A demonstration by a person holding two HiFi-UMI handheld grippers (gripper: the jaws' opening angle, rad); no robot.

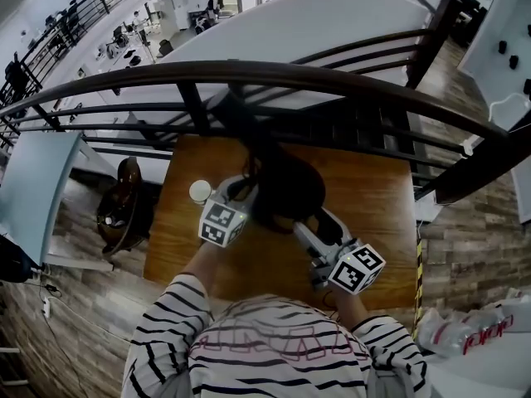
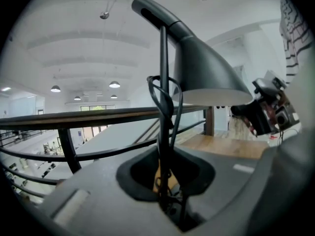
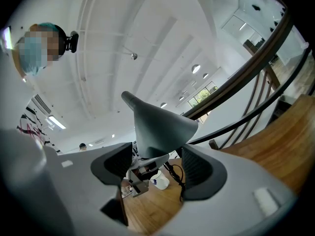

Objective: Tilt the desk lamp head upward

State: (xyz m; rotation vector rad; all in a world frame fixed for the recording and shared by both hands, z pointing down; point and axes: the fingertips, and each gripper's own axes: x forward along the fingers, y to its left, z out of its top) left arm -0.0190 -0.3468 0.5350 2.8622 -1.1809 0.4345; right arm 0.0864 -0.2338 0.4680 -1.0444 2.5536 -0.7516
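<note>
Near the desk's (image 1: 382, 197) middle, the left gripper (image 2: 165, 191) is clamping the thin stem (image 2: 164, 73) of the desk lamp (image 1: 282, 189) while the right gripper (image 3: 157, 163) is pinching its likely light, slippery head (image 3: 157, 127) by the rim.

In the head view, the lamp base and the foot of the lamp pole (image 2: 163, 73) are hidden beneath the lamp head (image 1: 286, 189).

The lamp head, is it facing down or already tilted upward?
Facing down. In the left gripper view the head has its wide mouth toward the table and its narrow end on top.
</note>
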